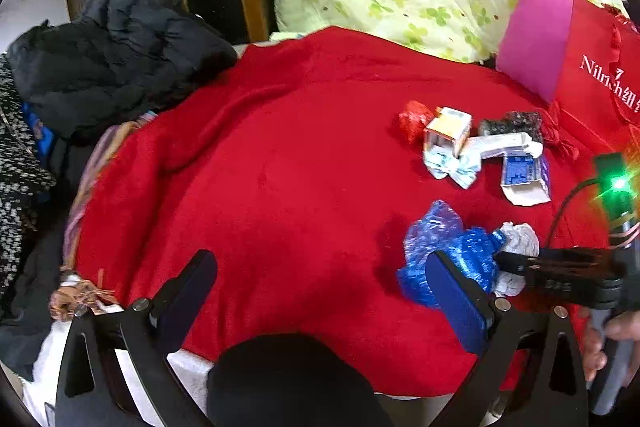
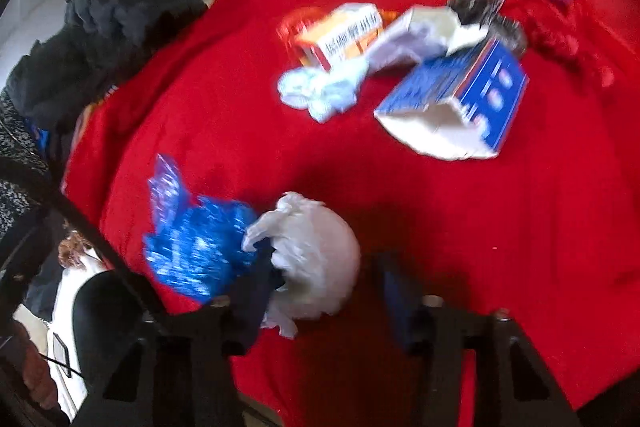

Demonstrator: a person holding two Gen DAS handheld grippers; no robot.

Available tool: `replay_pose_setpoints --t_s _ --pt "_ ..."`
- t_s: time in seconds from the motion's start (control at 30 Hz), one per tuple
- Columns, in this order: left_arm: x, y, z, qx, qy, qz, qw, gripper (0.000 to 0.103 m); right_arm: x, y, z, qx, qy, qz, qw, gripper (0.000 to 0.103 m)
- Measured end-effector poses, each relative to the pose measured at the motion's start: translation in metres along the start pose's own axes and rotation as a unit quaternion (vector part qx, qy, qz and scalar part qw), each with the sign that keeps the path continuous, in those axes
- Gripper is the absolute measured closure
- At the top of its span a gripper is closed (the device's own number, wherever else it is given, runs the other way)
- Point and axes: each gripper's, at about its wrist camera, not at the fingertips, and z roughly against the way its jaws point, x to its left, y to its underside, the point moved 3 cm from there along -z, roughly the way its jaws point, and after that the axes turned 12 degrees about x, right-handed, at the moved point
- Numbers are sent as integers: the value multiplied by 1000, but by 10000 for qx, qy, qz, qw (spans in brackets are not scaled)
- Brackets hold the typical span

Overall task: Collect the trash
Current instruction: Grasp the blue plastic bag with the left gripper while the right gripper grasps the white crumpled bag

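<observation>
Right gripper [image 2: 324,291], lower centre, fingers partly apart around white crumpled wad [image 2: 316,255], contact unclear; left gripper [image 1: 320,291] apart, empty. Recommend closing squarely, excluding blue wrapper [image 2: 196,247].

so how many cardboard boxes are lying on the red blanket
2 for sure. An orange and white box beside the red wrapper, and a torn blue and white box nearer the red bag. The white piece between them may be a third.

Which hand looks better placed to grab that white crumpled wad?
The right. The right gripper already straddles the white wad beside the blue plastic. The left gripper hangs open over bare red blanket.
</observation>
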Motion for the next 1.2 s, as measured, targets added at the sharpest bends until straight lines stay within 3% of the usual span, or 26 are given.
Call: replay_pose_setpoints --t_s 0.17,0.4,0.5,0.63,0.7,0.73,0.83,1.03,1.2 --pt "-23 -6 -17 196 358 -213 9989 0 -18 5 8 -204 -197 -164 9995 69" --pt "-73 -1 -58 791 1321 -636 9860 0 -43 19 43 -682 186 -215 9973 69" --pt "-84 12 -76 990 1349 -656 9837 0 -52 24 51 -769 174 -275 9965 69" --pt "-84 29 -95 848 842 -600 9910 1 -63 31 54 -798 95 -389 9960 69" --pt "-87 32 -98 987 816 -650 9896 19 -67 33 55 -809 50 -445 9957 69" --pt "-88 31 -96 963 889 -676 9891 32 -68 34 56 -833 44 -445 9955 69" --pt "-91 29 -87 854 780 -754 9904 41 -67 35 66 -988 79 -381 9943 69" --pt "-108 6 -35 398 1100 -914 9889 43 -69 41 120 -1625 -28 -266 9863 69" --pt "-171 -43 28 -152 1725 -1450 9742 42 -98 51 208 -2566 75 -418 9656 69"
